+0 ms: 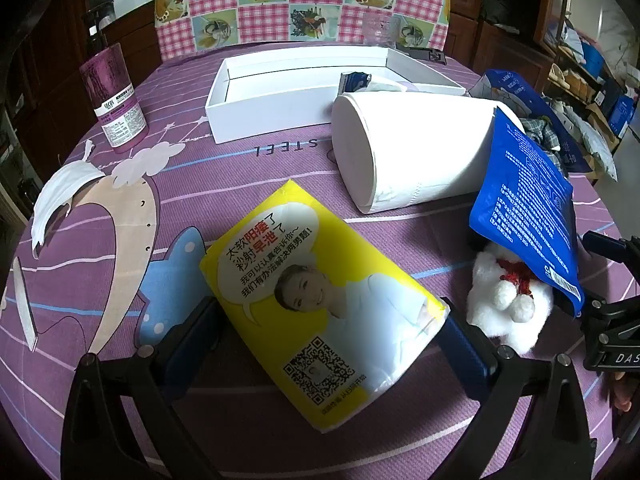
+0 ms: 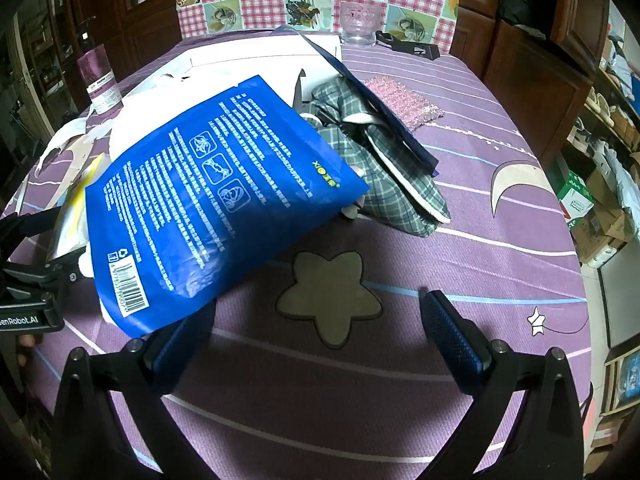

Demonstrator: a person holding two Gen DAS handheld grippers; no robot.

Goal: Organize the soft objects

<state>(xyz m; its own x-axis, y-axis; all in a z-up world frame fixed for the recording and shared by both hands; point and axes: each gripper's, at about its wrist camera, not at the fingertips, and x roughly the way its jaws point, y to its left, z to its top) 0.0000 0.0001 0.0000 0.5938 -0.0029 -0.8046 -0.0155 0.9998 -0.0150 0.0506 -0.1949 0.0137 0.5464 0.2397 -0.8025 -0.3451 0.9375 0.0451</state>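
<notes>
While both tools gape | one tissue pack [image 1: 320, 304] | one blue pouch [image 2: 216, 200] | one plush [image 1: 508, 304]

a home dining room, cartoon-print purple tablecloth [image 2: 460, 240], patchwork-covered chair [image 1: 300, 0], dark wooden cabinets [image 2: 532, 40], cluttered shelves [image 2: 612, 112]

Dim, bluish light; white surfaces glare; fisheye edges dark, warped.

Yellow tissue pack [image 1: 316, 312] with printed black code; blue pouch [image 2: 212, 200] with white text; white plush toy [image 1: 508, 304] with red trim; grey plaid slippers [image 2: 400, 184]; white box [image 1: 280, 92]; purple desk [image 2: 460, 240] cloth, white-striped, with cartoon motifs.
</notes>
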